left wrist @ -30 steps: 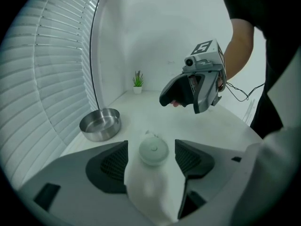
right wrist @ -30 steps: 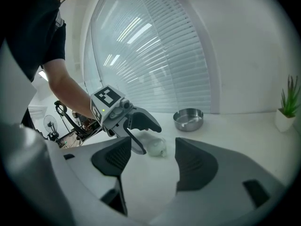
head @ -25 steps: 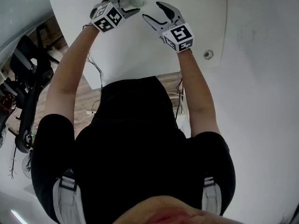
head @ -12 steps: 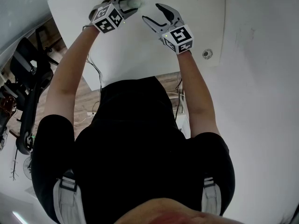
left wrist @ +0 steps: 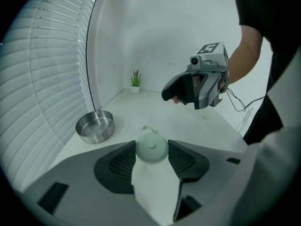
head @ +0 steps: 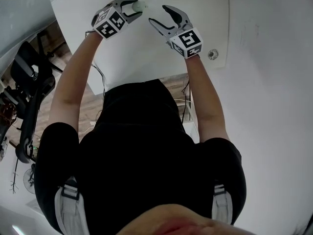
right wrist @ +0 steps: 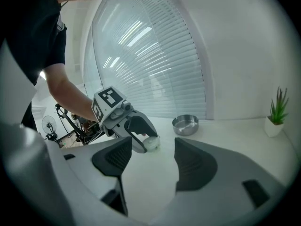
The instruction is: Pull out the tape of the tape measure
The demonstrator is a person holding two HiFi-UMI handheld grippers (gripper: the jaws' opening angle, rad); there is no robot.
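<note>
**Case clamped in the left tool – tape not yet drawn**

The jaws of the left tool [head: 136, 7] have just been closing, and the small round tape measure [left wrist: 151, 148] is now pinched between the pads. In the left gripper view both pads are seen pressed against the sides of the pale case. A second ago the jaws stood wider about it. In the head view both tools are also placed slightly further up the white desk [head: 146, 53] than before, so the case is judged to be lifted just clear of it, though the gap cannot be made out.

The right tool [head: 157, 13] is held open with nothing between its jaws. It is pointed at the left tool from just beside it, but kept apart.

A small tab [left wrist: 143, 126] is seen at the far edge of the case – taken to be the tape's end. No length of tape is shown drawn out.

With the case secured, the holding half of the task is judged done. The tab is still to be caught by the right tool and pulled away. It is small, so a careful closing will be needed.

A steel bowl [left wrist: 95, 126] and a potted plant [left wrist: 135, 81] stand well beyond, out of the way.
</note>
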